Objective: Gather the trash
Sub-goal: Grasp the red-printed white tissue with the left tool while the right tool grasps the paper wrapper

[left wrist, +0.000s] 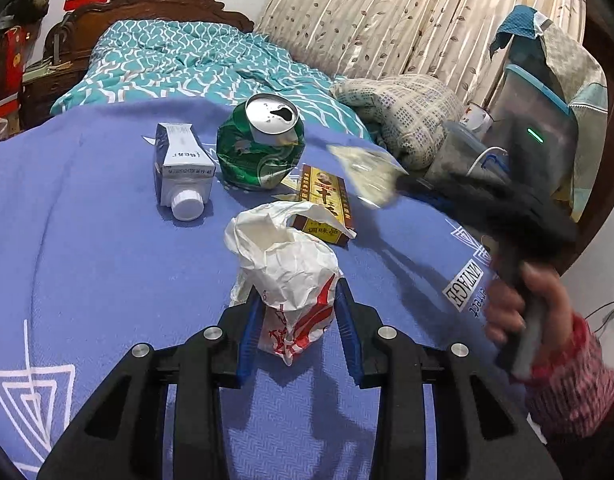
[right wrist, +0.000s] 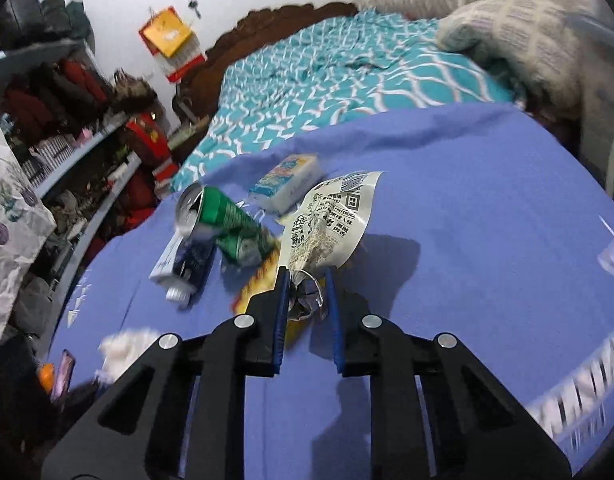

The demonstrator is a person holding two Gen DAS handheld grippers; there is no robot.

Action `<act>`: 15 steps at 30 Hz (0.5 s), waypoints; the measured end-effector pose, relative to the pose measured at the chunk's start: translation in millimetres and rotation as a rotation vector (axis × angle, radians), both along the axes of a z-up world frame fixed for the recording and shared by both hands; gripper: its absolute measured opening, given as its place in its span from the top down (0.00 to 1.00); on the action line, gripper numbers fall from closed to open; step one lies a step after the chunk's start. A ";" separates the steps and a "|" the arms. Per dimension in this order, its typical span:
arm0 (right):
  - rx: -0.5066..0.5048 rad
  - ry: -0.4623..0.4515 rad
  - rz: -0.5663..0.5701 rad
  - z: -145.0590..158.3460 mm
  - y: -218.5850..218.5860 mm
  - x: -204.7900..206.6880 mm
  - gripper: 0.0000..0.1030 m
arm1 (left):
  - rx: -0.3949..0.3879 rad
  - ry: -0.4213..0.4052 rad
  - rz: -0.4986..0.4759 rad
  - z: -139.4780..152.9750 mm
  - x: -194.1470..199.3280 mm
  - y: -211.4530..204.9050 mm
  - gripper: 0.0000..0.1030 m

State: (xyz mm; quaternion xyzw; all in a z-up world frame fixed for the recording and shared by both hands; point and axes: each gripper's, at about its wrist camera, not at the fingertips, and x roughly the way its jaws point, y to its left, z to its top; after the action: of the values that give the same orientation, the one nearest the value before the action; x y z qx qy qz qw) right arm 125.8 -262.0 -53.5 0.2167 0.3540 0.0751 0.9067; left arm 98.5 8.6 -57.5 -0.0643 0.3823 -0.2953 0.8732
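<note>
Trash lies on a blue blanket (left wrist: 87, 248). My left gripper (left wrist: 299, 304) is shut on a crumpled white paper bag with red print (left wrist: 291, 272). Beyond it are a crushed green can (left wrist: 261, 148), a small white and blue carton with a screw cap (left wrist: 183, 172) and a flat brown and gold box (left wrist: 327, 204). My right gripper (right wrist: 307, 276) is shut on a clear printed snack wrapper (right wrist: 331, 220) and holds it above the blanket. In the left wrist view this gripper (left wrist: 403, 184) shows blurred at the right, the wrapper (left wrist: 367, 172) in it.
The can (right wrist: 227, 224), the carton (right wrist: 183, 260) and a second small carton (right wrist: 287, 184) show in the right wrist view. A teal quilt (left wrist: 195, 64) and a checked pillow (left wrist: 399, 116) lie behind. Cluttered shelves (right wrist: 67, 152) stand to the left. Curtains (left wrist: 407, 12) hang behind.
</note>
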 end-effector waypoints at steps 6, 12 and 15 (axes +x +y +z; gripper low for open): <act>0.045 0.044 -0.024 -27.2 -15.9 -79.1 0.80 | 0.027 0.009 -0.003 -1.8 0.0 -5.6 0.68; 0.067 0.070 -0.064 -47.5 -31.1 -111.9 0.80 | 0.000 0.061 -0.065 -5.0 -15.2 -28.0 0.68; 0.115 0.082 -0.081 -53.6 -44.4 -114.6 0.80 | 0.001 0.067 -0.121 -4.6 -26.1 -48.9 0.68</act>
State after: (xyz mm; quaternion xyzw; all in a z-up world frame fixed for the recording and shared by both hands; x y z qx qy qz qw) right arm 11.2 -306.4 -107.0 0.2855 0.3768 0.0495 0.8798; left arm 72.4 -40.2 -62.0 -0.0503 0.4149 -0.3451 0.8404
